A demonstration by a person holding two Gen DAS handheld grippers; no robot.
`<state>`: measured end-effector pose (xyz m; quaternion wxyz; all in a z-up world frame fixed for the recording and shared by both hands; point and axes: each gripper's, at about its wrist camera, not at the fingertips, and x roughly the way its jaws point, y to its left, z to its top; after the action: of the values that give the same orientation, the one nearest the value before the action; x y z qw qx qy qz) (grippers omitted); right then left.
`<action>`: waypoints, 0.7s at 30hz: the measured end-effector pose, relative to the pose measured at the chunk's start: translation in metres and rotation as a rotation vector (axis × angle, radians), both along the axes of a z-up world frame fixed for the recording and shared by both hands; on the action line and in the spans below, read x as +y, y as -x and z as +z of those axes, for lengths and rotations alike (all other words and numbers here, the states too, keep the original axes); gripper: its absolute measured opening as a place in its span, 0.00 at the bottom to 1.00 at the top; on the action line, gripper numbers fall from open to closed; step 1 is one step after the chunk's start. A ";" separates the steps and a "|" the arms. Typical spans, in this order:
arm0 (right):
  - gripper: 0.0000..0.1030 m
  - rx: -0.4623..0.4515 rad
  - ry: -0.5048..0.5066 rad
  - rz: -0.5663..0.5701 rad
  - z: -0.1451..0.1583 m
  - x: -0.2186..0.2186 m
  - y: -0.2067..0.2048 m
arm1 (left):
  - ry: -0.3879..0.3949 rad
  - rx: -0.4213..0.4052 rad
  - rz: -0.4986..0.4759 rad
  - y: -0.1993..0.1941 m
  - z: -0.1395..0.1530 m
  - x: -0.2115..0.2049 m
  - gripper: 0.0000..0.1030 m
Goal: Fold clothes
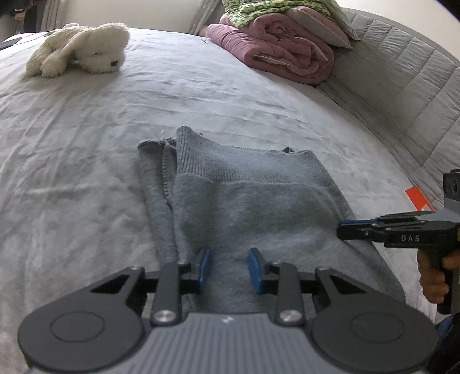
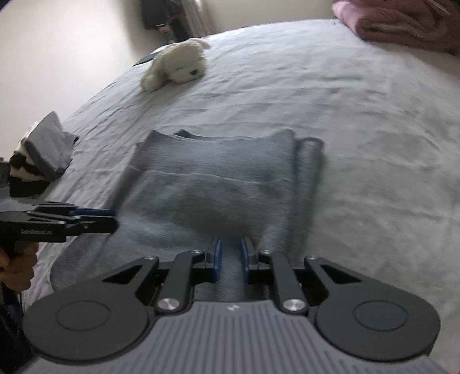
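Observation:
A grey sweatshirt (image 1: 244, 207) lies folded on the bed, its ribbed hem at the far end and a narrow folded strip along one side. My left gripper (image 1: 229, 269) is open low over the near part of the cloth, which shows between the blue pads. In the right wrist view the same sweatshirt (image 2: 212, 184) spreads ahead of my right gripper (image 2: 230, 256), which is open with a narrower gap and only flat fabric in it. Each gripper shows side-on in the other's view: the right gripper (image 1: 343, 230) at the right edge, the left gripper (image 2: 110, 220) at the left edge.
A white plush dog (image 1: 83, 50) lies at the far side of the grey bedsheet (image 1: 86, 143). A pink quilt (image 1: 281, 49) under a green patterned blanket (image 1: 258, 8) sits by the padded headboard (image 1: 408, 86). A small pile of folded clothes (image 2: 40, 152) rests at the bed's left edge.

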<state>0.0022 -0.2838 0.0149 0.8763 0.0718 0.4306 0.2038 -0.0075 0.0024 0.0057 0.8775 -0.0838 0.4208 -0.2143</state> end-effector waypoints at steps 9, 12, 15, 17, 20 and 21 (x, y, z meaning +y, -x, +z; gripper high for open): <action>0.07 0.020 0.002 -0.032 -0.001 -0.020 0.009 | 0.053 0.023 -0.002 -0.004 -0.004 0.018 0.19; 0.07 -0.006 0.047 -0.027 0.004 -0.020 0.015 | 0.040 0.013 -0.007 -0.002 -0.004 0.016 0.19; 0.33 -0.018 0.086 -0.063 0.005 -0.025 0.023 | 0.023 0.004 -0.012 0.000 -0.004 0.013 0.19; 0.33 -0.014 0.062 -0.059 0.006 -0.030 0.030 | 0.013 -0.002 -0.014 0.001 -0.004 0.011 0.19; 0.34 -0.103 0.102 0.010 0.015 -0.026 0.051 | 0.008 -0.002 -0.014 0.002 -0.003 0.011 0.19; 0.35 -0.136 0.118 0.035 0.018 -0.024 0.059 | 0.005 -0.004 -0.015 0.002 -0.003 0.010 0.19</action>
<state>-0.0565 -0.3076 0.0331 0.9026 -0.0014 0.3824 0.1977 -0.0094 0.0125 0.0024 0.8765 -0.0822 0.4192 -0.2220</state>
